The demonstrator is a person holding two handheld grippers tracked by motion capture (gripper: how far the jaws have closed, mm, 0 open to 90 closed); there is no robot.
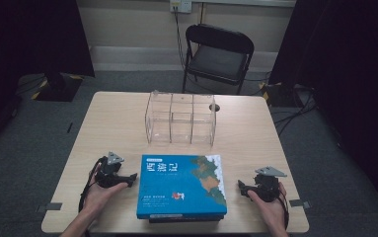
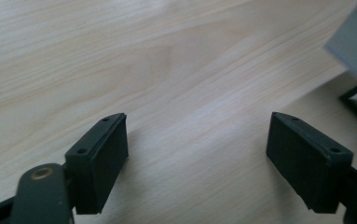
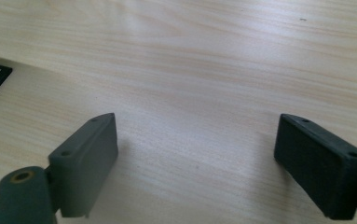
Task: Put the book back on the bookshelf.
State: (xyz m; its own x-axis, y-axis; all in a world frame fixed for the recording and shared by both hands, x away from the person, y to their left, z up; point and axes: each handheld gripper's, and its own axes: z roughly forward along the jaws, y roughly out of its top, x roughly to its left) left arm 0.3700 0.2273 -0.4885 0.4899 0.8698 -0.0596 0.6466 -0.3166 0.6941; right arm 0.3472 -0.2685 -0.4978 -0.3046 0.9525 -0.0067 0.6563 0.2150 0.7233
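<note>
Two hand-held grippers flank a stack of books on the wooden table (image 1: 112, 123), one on each side, which suits a lift from both edges at once. At the left, the left gripper (image 1: 133, 177) rests in the person's left hand (image 1: 99, 193), its tips aimed at the stack's left edge and just beside it; its jaws stand spread with nothing but bare wood between them. In the middle, near the table's front edge, lies the blue book (image 1: 181, 185), flat on top of a darker book (image 1: 186, 218) whose edge peeks out beneath. Behind them, well apart, stands a clear acrylic organizer (image 1: 180, 118) with empty compartments, probably where the books should go. At the right, the right gripper (image 1: 241, 186) points at the stack's right edge, near but apart, its jaws spread wide and empty.
</note>
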